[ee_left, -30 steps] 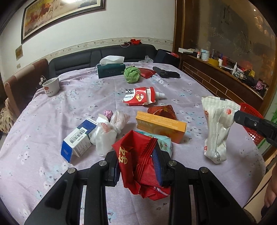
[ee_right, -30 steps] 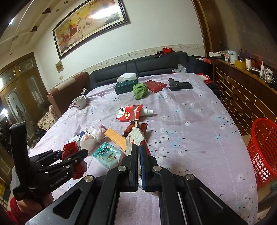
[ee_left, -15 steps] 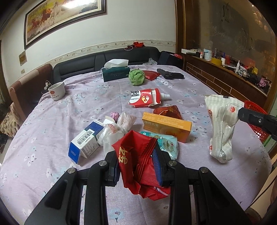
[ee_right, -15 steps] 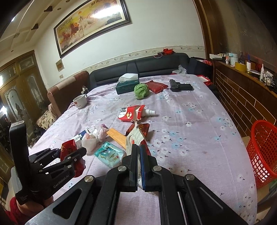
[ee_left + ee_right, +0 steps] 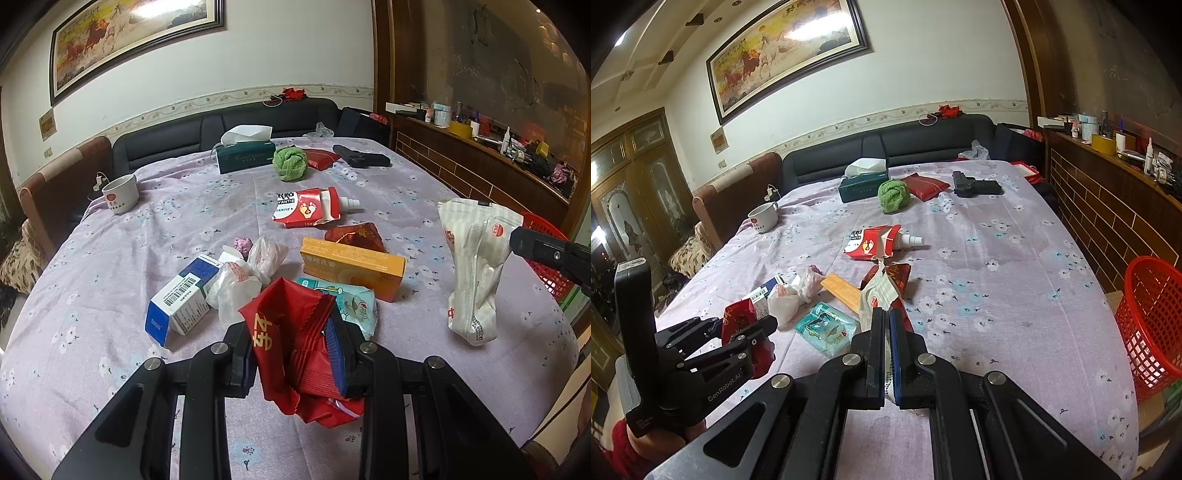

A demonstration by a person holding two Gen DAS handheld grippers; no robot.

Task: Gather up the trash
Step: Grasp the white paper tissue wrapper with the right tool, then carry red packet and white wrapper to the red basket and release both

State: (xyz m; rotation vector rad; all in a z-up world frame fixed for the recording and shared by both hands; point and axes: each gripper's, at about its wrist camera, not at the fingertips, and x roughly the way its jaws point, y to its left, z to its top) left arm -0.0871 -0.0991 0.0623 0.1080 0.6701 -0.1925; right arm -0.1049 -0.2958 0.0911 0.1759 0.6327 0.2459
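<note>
Left gripper point(image 5: 295, 343): fingers partly closed, pinching crumpled red wrapper point(image 5: 291, 332) above table point(image 5: 110, 258). Right gripper point(image 5: 885, 354): fingers nearly touching, clamping white wrapper point(image 5: 474, 266), long axis upright, lower end probably clear of table.

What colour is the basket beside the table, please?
Red, an open mesh basket; the right wrist view shows it best.

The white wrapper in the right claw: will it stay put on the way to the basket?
Probably. The white wrapper hangs crumpled and limp from the right claw, so it looks light and floppy. Its glossy film may slip; the red basket is close.
</note>
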